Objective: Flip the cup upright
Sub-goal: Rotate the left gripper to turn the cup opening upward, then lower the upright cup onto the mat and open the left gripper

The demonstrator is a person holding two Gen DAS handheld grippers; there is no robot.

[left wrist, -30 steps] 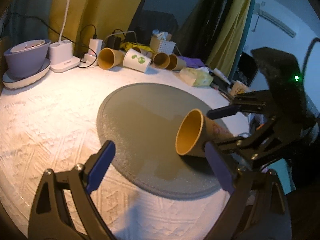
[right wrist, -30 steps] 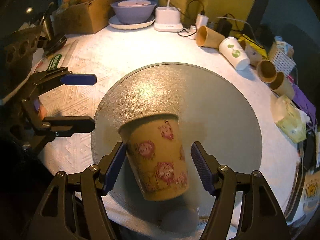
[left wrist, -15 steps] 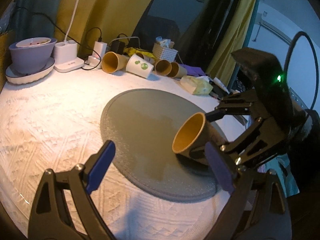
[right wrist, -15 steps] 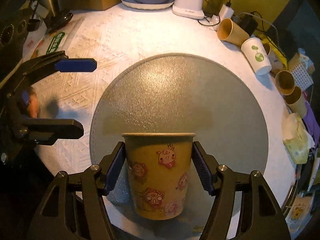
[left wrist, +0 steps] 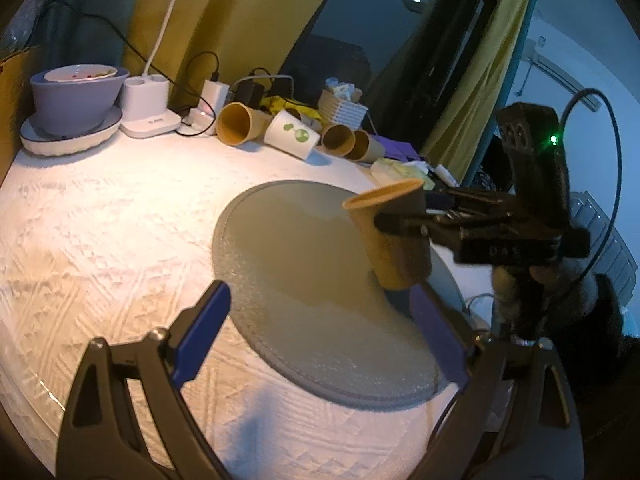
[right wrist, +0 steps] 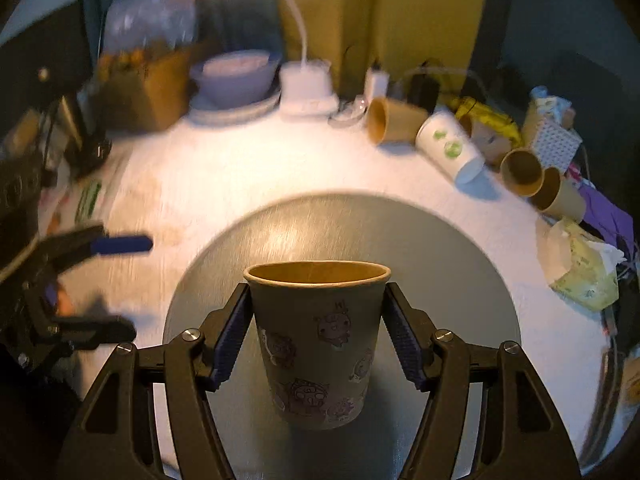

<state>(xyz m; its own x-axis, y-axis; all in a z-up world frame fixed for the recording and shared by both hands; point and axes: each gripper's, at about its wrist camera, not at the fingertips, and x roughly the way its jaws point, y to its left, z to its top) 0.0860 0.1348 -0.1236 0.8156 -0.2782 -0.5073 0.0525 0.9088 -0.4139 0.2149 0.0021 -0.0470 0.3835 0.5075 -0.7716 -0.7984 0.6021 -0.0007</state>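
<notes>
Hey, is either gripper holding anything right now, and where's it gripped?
The right gripper holds the cartoon-print paper cup by its side walls, just below the rim. The left gripper is open and holds nothing.

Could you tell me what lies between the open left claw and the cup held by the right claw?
Only a bare stretch of the round grey mat; the left wrist view shows nothing else between the left claw and the cup in the right claw.

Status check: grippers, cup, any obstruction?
Right gripper shut on the paper cup, mouth up, near upright over the grey round mat. Left gripper open, empty, off to the side. Nothing on the mat below.
</notes>
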